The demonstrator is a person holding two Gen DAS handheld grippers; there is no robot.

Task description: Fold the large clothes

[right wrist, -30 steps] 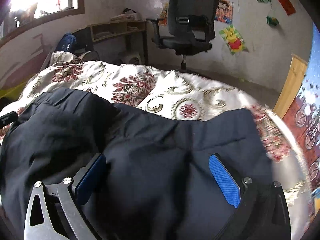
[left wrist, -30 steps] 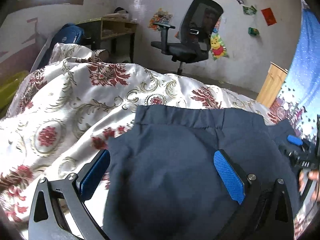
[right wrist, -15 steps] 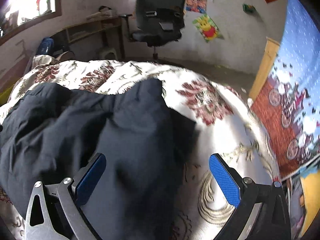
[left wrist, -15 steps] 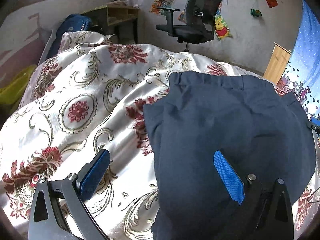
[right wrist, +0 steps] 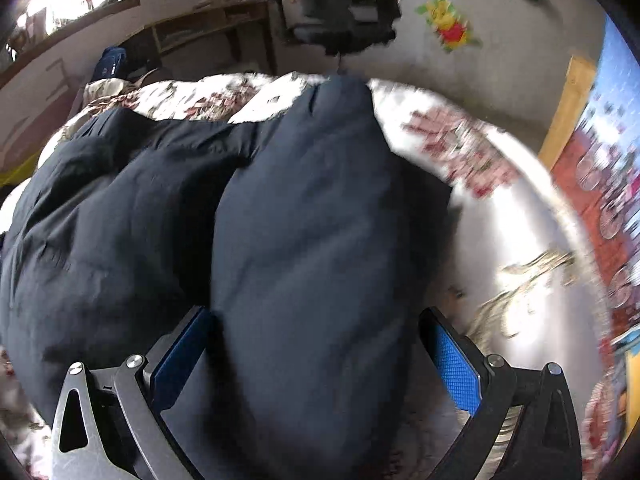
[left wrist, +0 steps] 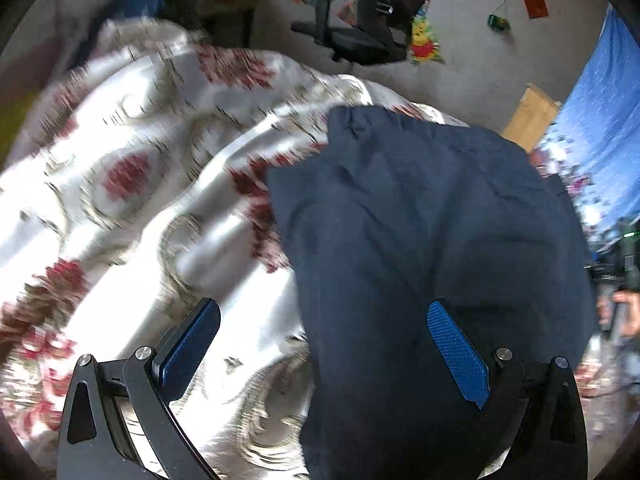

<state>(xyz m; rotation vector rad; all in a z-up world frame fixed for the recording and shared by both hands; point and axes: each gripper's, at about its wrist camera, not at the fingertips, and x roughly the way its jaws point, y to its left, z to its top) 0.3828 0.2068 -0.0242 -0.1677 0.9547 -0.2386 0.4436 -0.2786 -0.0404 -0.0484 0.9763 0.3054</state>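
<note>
**Dark garment spread on the bed, both grippers wide apart**

The navy garment (left wrist: 432, 240) lies on the floral bedspread (left wrist: 132, 184). In my left wrist view it runs ahead of and under the right-hand finger, much as half a second ago. In my right wrist view a bulging fold of it now fills the gap between the fingers, where earlier bedspread showed on the right. My left gripper (left wrist: 320, 344) and right gripper (right wrist: 316, 348) both have jaws spread, clamping nothing. Beyond stands an office chair (left wrist: 384, 20). Both views are motion-blurred.
</note>
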